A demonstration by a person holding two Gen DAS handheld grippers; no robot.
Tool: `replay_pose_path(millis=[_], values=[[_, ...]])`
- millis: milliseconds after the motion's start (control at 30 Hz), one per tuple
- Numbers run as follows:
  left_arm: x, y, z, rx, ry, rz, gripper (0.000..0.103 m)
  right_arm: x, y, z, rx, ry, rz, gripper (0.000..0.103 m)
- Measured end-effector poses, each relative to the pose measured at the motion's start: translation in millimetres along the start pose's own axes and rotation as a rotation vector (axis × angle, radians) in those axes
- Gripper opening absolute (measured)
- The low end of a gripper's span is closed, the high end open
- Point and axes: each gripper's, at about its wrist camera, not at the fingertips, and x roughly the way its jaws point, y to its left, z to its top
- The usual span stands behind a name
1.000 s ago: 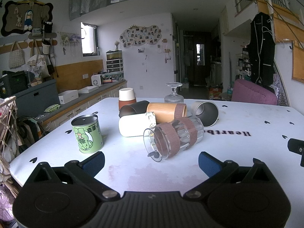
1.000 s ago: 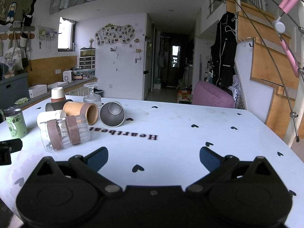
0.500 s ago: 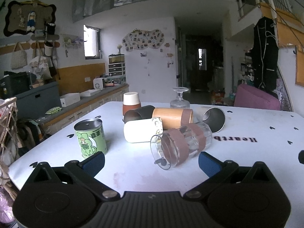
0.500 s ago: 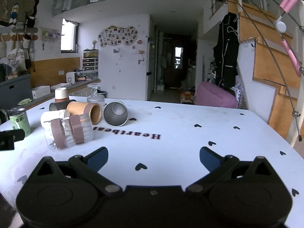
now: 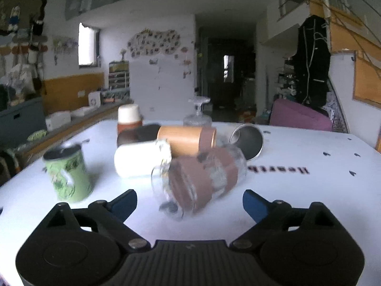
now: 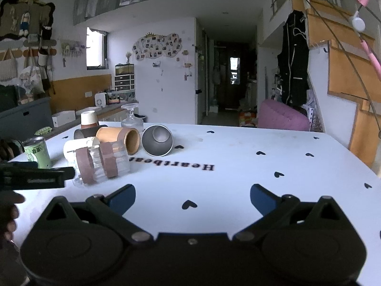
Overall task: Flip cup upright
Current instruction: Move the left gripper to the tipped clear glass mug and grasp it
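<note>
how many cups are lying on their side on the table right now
5: the clear glass cup nearest the left gripper, the white cup beside it, the dark cup, the bamboo cup and the steel cup behind. Others may be hidden.

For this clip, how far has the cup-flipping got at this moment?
Nothing looks flipped yet. The clear glass cup with brown bands lies on its side on the table, as do the white, bamboo and steel cups. In hand: the left gripper, fingers open, sits just short of the glass cup. The right gripper is open over bare table. Grasping and righting remain.
</note>
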Motion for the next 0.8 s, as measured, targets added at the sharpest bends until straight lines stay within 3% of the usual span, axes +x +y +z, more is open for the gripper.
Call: replay_pose_path(millis=[100, 233, 433, 633, 800], values=[[10, 0, 12, 0.031, -0.072, 0.009, 0.094, 0, -2, -1, 0.007, -0.003, 0.013, 0.103], [30, 5, 34, 0.125, -0.079, -0.098, 0.095, 0, -3, -1, 0.011, -0.007, 0.023, 0.103], [65, 7, 50, 0.306, 0.039, -0.240, 0.095, 0, -4, -1, 0.015, -0.009, 0.031, 0.103], [87, 9, 41, 0.498, 0.152, -0.249, 0.094, 1, -3, -2, 0.010, -0.009, 0.045, 0.103], [101, 14, 34, 0.543, 0.228, -0.265, 0.092, 2, -1, -3, 0.009, -0.004, 0.045, 0.103]])
